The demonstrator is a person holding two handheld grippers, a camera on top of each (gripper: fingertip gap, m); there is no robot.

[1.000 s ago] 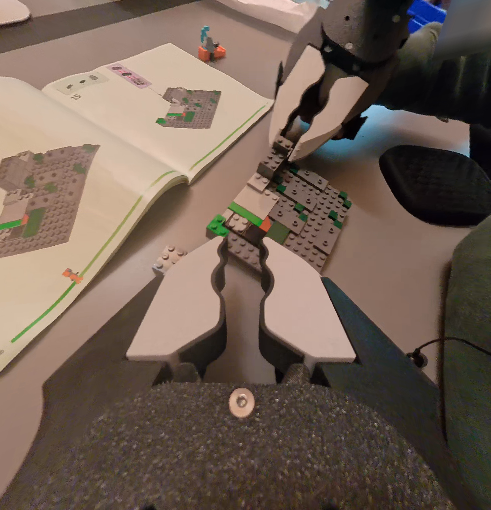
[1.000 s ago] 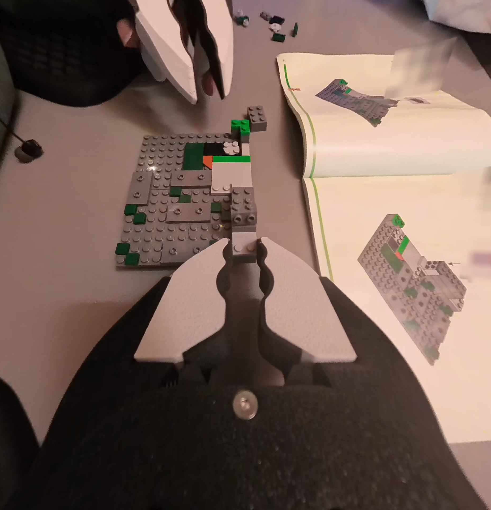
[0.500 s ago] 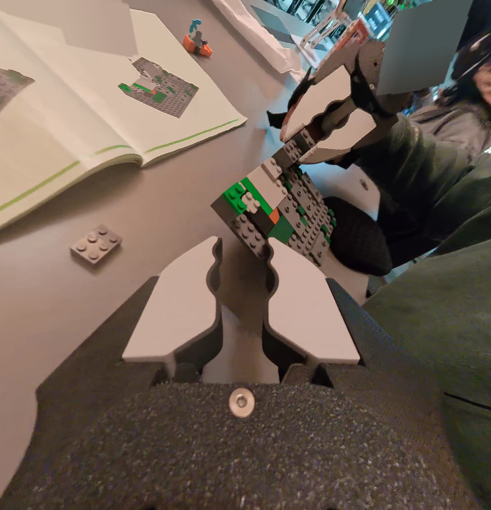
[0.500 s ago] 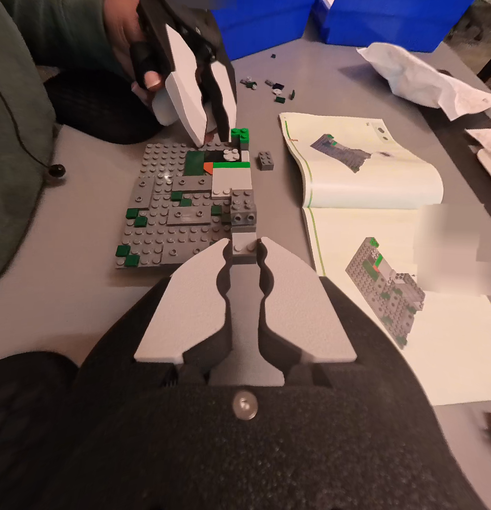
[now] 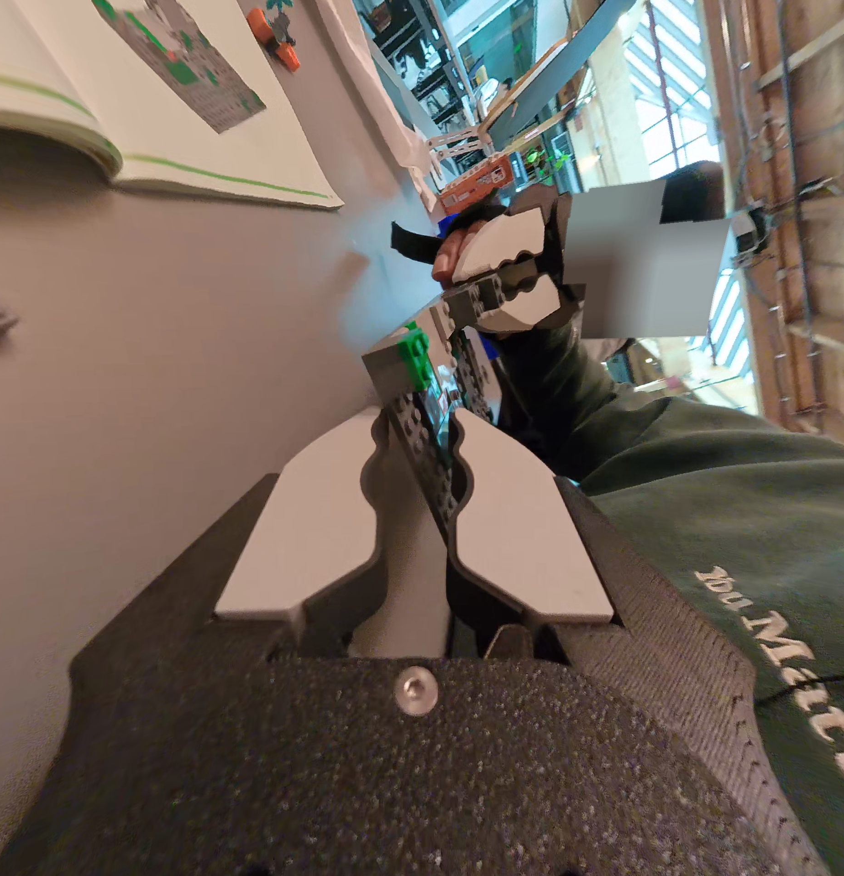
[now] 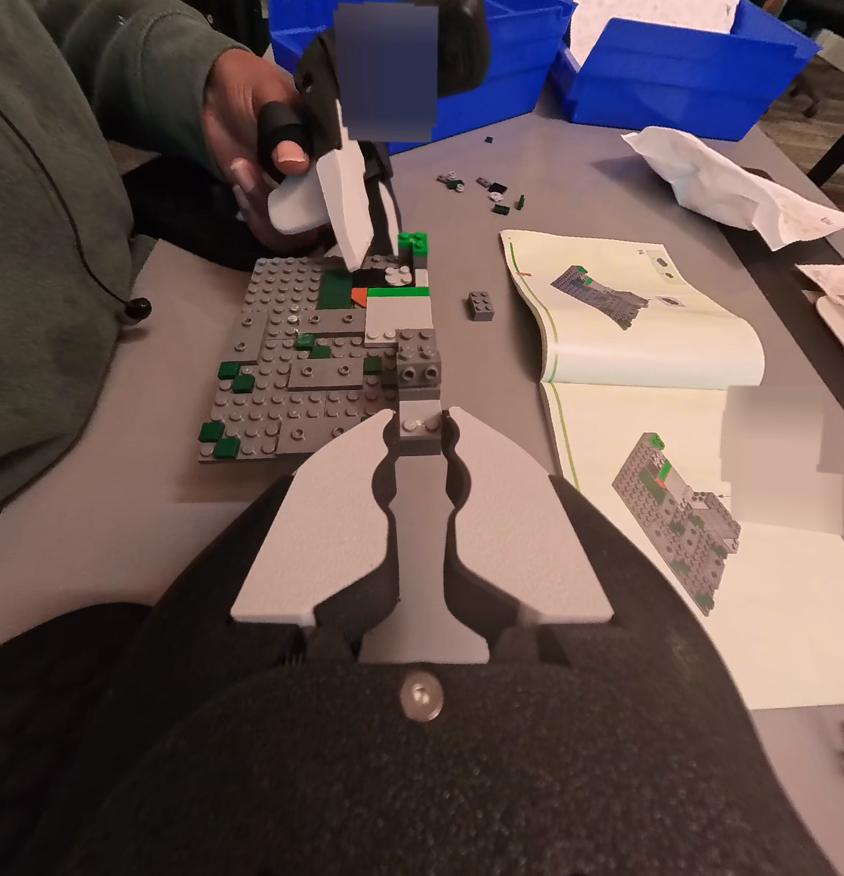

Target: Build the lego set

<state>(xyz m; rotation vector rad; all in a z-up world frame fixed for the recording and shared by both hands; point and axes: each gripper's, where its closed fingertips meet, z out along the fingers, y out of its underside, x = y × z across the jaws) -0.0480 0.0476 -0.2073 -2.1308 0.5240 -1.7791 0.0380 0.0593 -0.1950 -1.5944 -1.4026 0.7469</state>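
The lego build [image 6: 306,379] is a grey studded baseplate with green, white and orange pieces. It is held off the table between both grippers. My right gripper [image 6: 420,422] is shut on the grey brick stack [image 6: 420,365] at the build's near right corner. My left gripper [image 6: 375,256] grips the far edge beside a bright green brick [image 6: 412,244]. In the left wrist view my left gripper [image 5: 420,417] has the plate's edge [image 5: 424,455] between its fingers. The build [image 5: 386,365] is seen edge-on there. The right gripper [image 5: 500,284] clamps the grey stack [image 5: 477,296] at its far end.
The open instruction booklet [image 6: 647,341] lies to the right and also shows in the left wrist view [image 5: 173,142]. A loose grey brick [image 6: 480,305] lies between build and booklet. Small loose pieces [image 6: 491,189], blue bins [image 6: 671,80] and crumpled white paper [image 6: 723,189] are at the back. My right fingertips sit around 10 cm from my left ones.
The build has left the table and tilted up, carried by both grippers. The left gripper rolled sideways with it. The loose grey brick stayed on the table.
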